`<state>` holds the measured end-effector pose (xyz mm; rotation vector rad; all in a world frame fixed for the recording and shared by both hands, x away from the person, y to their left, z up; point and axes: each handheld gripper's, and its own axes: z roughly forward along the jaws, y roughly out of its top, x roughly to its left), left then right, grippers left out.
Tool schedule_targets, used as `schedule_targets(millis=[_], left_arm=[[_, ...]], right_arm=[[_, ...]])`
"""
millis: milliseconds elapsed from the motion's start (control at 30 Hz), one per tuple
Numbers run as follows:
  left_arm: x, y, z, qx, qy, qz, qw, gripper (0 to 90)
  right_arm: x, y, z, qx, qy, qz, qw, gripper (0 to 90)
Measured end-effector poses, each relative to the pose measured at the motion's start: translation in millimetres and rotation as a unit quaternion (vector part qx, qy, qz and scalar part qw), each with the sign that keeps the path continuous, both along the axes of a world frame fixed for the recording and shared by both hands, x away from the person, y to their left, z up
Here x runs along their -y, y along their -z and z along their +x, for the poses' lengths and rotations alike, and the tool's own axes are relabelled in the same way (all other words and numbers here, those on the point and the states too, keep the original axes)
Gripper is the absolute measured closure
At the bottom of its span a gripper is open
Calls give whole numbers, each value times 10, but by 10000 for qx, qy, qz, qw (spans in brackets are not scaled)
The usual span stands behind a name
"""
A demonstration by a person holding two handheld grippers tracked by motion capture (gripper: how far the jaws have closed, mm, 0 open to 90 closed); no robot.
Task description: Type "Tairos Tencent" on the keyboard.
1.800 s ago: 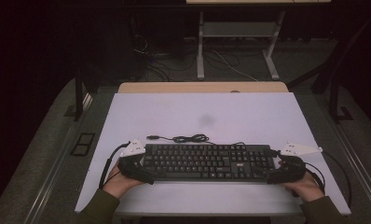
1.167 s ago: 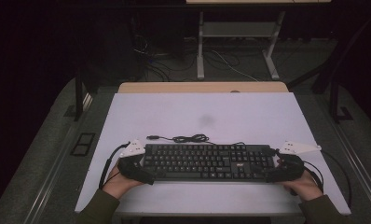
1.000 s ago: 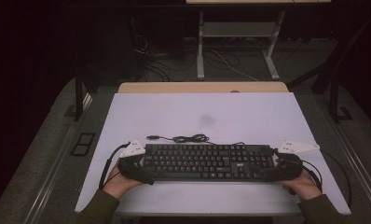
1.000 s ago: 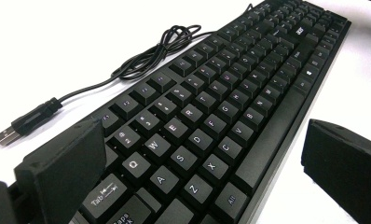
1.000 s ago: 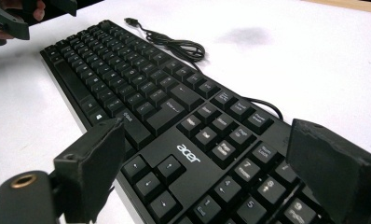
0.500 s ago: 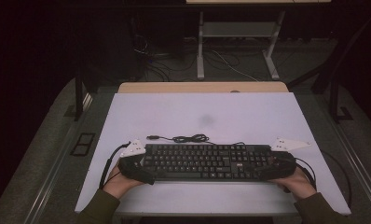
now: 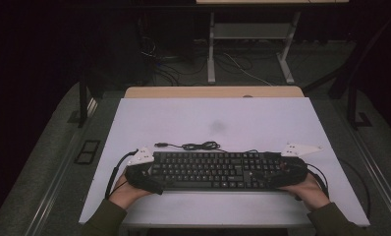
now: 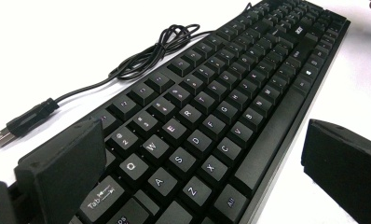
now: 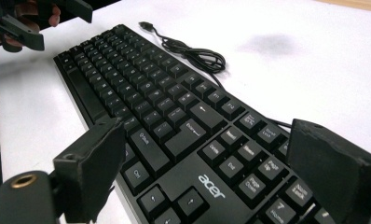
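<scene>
The keyboard (image 7: 218, 170), near the tabletop's (image 7: 213, 118) front edge, is straddled unclamped by left gripper (image 8: 207, 179) and right gripper (image 9: 211, 175), jaws apart.

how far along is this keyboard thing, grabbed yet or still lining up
Lining up looks done: the left gripper and right gripper sit at opposite ends of the black keyboard, which lies flat on the white table. In hand: each gripper's jaws straddle their end, open, not clamped. Left: closing and any lift or move. The keyboard's cable lies loosely coiled behind it, unplugged.
</scene>
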<state>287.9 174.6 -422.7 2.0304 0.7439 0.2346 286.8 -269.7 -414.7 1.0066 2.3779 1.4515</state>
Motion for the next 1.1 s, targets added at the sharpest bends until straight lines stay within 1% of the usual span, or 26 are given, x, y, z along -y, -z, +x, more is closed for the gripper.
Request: schedule_targets(millis=[133,267,467,700,767,867,1067,1100], left_arm=[[1,1,2,0,17,27,10000,0],[7,3,6,9,19,9,10000,0],[30,-1,4,8,43,24,10000,0],[27,-5,16,24,10,-7,10000,0],[29,-7,22,22,21,9,10000,0],[42,-6,28,32,43,0,10000,0],[59,-6,35,29,41,7,10000,0],[61,-6,36,29,42,6,10000,0]], right_arm=[[-40,-15,25,-9,-29,52,10000,113],[-79,-29,40,-5,-19,80,10000,113],[-119,-56,64,-11,-27,226,9997,114],[-224,-71,102,14,-159,198,9997,114],[-240,-70,105,-1,-159,189,9997,114],[-285,-71,121,36,-221,146,9996,114],[-344,-76,146,61,-226,152,9996,117],[-355,-74,152,47,-234,151,9996,138]])
